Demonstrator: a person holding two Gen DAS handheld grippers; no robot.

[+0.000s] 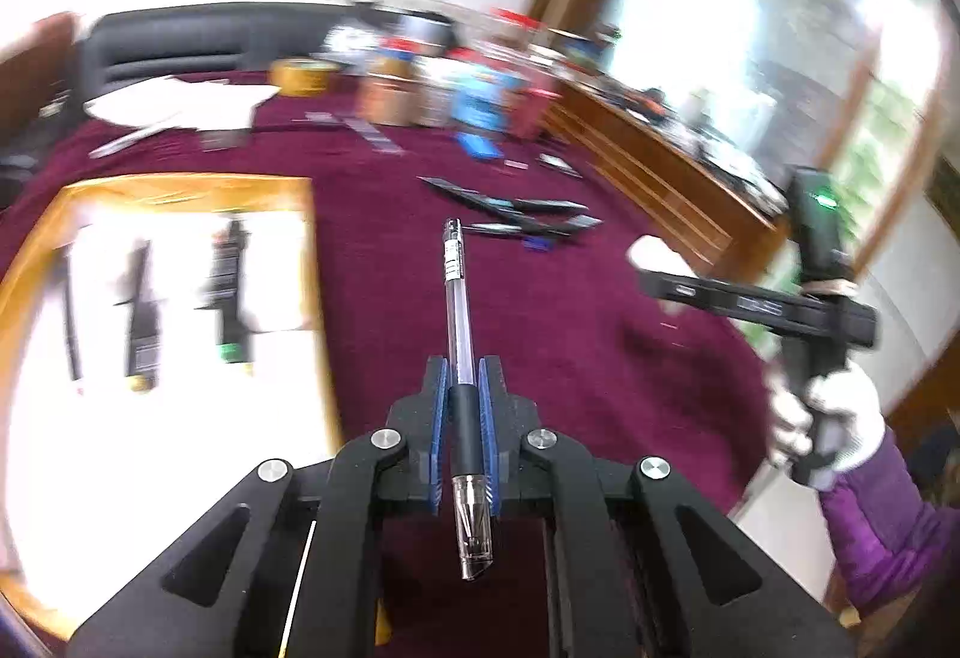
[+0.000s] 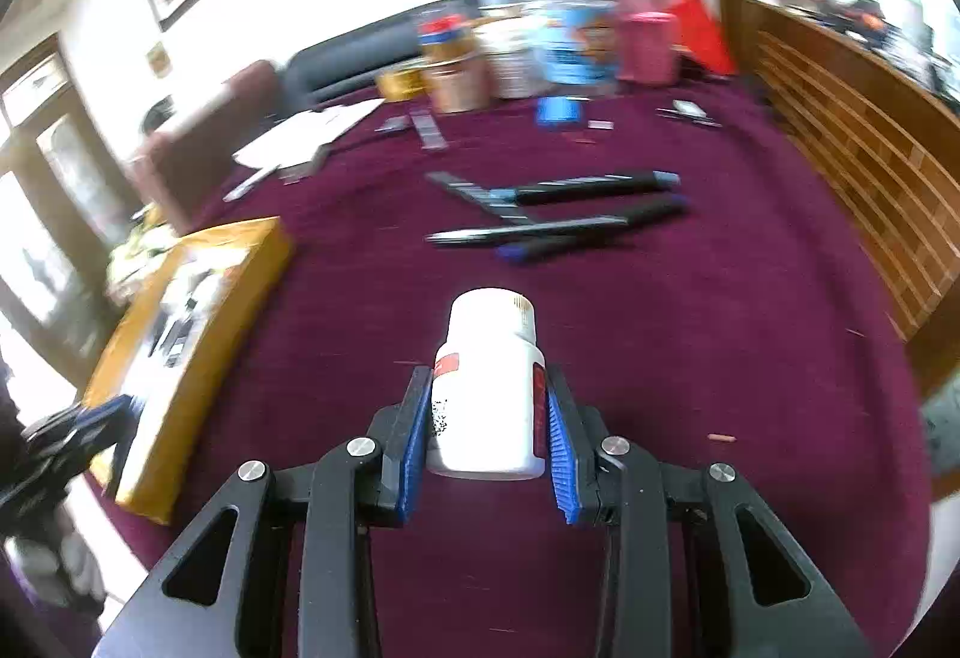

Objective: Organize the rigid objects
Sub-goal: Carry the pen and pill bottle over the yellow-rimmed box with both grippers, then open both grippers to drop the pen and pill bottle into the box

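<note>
Your left gripper (image 1: 463, 406) clamps the pen (image 1: 459, 334), axis pointing forward; the tray (image 1: 180, 190) lies forward-left. Your right gripper (image 2: 487, 418) grips the white bottle (image 2: 489, 388).

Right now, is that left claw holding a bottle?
No, the left gripper is clamped on a clear pen; the white bottle sits in the right gripper.
</note>
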